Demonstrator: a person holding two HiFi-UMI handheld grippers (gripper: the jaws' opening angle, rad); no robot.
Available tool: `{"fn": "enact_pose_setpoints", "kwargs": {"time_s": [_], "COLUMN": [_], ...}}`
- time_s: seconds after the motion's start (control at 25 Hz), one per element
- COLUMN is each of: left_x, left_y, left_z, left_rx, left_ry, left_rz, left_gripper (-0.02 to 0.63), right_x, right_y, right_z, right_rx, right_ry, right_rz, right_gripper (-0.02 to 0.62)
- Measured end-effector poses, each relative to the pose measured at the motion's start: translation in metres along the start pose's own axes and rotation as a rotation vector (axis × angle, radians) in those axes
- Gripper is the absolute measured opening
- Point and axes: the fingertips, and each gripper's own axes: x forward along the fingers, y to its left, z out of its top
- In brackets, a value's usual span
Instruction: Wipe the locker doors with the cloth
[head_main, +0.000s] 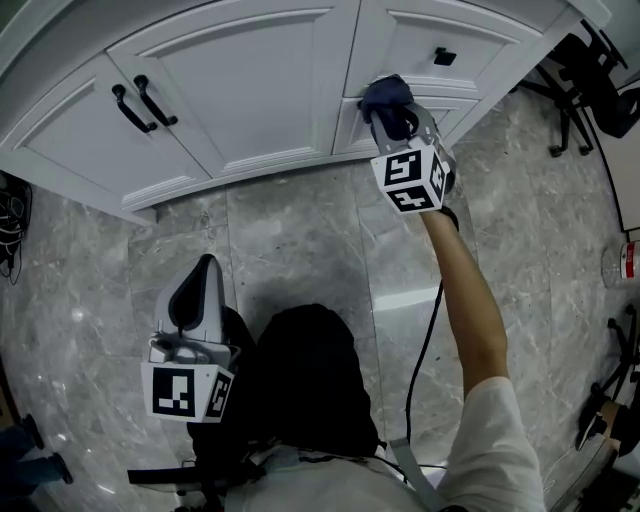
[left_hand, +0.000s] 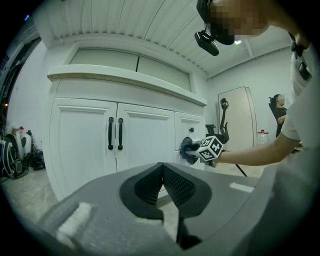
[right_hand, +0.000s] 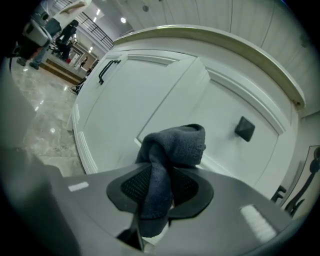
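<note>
Dark blue-grey cloth (right_hand: 172, 147) is sitting bunched between the jaws of the right hand-held gripper (right_hand: 159, 189), which is clenching it, a folded lump sticking out past the tips and a tail hanging down between the pads. That view is looking close along the white locker doors (right_hand: 150, 95), with a black knob (right_hand: 245, 129) just right of the cloth and paired black handles (right_hand: 107, 70) far to the left. The head view is showing what that one cannot: the outstretched arm (head_main: 465, 300) is carrying the right hand-held gripper (head_main: 398, 122) to the narrow panel right of the double doors, the cloth (head_main: 385, 92) is lying against it below the knob (head_main: 445, 57), and a black cable (head_main: 425, 340) is trailing over the grey marble floor (head_main: 300, 230). The left hand-held gripper (head_main: 206, 265) is hanging near the body, well apart from the doors. Its own view is showing its jaws (left_hand: 162, 172) closed together on nothing, and, from the side, the cloth (left_hand: 188, 149) meeting the door face right of the handles (left_hand: 115, 134).
</note>
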Motion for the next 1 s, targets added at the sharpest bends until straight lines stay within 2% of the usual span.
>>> {"fn": "enact_pose_setpoints", "kwargs": {"time_s": [0.32,0.56,1.0], "left_x": [0.007,0.010,0.008], "left_y": [-0.003,-0.008,0.001], "left_z": [-0.007,-0.009,-0.013], "left_rx": [0.001,0.004,0.011], "left_ry": [0.019,0.029,0.047], "left_rz": [-0.001,-0.002,0.026], "left_gripper": [0.002,0.002,0.002], "right_x": [-0.014,-0.020,-0.001], "right_y": [-0.076,-0.112,-0.084], "right_z": [-0.063,-0.102,-0.156], "right_rx": [0.005,0.015,0.098], "right_ry": [0.103,0.166,0.241], "right_rz": [-0.099,-0.166,-0.141], "right_gripper": [0.104,0.104,0.104]}}
